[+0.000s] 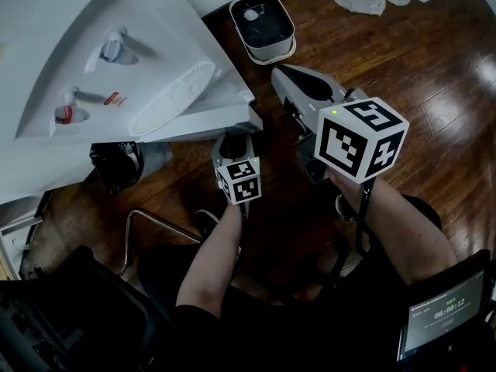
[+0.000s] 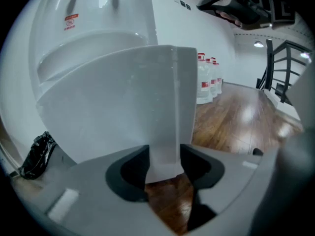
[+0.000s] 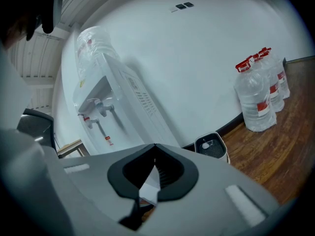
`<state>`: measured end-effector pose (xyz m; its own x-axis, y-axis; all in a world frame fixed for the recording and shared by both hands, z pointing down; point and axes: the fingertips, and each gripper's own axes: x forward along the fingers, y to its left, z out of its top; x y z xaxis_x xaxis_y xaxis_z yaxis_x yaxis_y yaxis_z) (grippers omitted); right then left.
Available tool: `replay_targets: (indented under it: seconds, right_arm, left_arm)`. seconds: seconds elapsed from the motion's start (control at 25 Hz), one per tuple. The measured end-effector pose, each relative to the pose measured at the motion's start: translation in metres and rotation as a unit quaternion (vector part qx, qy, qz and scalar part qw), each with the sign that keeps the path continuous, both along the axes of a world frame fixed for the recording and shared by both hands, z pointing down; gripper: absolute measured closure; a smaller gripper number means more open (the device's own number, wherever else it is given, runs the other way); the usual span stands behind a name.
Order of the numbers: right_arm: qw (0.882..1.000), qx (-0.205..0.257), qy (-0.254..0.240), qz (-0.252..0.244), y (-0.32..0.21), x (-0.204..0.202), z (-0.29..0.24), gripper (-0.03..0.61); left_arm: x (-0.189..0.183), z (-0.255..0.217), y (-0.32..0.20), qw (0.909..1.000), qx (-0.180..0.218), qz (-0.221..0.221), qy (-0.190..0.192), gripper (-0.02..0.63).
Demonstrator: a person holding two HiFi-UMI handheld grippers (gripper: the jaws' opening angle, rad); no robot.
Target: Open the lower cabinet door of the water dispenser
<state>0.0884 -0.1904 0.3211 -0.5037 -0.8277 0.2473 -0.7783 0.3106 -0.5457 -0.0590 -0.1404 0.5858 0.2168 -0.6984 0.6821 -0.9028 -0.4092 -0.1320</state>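
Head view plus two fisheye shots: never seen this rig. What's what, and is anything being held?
No robot: a person holds a two-jaw gripper in each hand. The head view is from a camera on the person's head, looking down; the other two cameras ride on the grippers and look along their jaws. The left gripper has its jaws spread, with the edge of the lower cabinet door between them; the door is already swung out from the water dispenser. The right gripper is shut and empty, off to the side. Also on the wooden floor: a bin and spare water bottles.
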Motion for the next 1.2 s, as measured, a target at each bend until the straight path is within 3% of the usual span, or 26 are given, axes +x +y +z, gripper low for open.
replay_targets:
  seconds: [0.2,0.52,0.8,1.2]
  right_arm:
    - [1.000,-0.007,-0.003,0.012,0.000,0.007,0.003,0.574]
    - [1.000,-0.015,-0.004,0.021,-0.001,0.012,0.005,0.574]
    - [0.999,-0.026,-0.015,0.032,-0.015,0.026,0.007,0.574]
    - [0.999,-0.038,-0.016,0.028,-0.031,0.026,0.013,0.574]
  left_arm:
    - [0.001,-0.001,-0.023,0.9999,0.001,0.009,-0.008,0.400]
    - [0.000,-0.002,-0.038,0.9985,-0.012,-0.046,0.026,0.419]
    - [0.037,0.041,-0.025,0.9974,-0.065,-0.005,0.029,0.422]
    - [0.042,0.057,-0.051,0.9960,-0.078,-0.029,0.031,0.446]
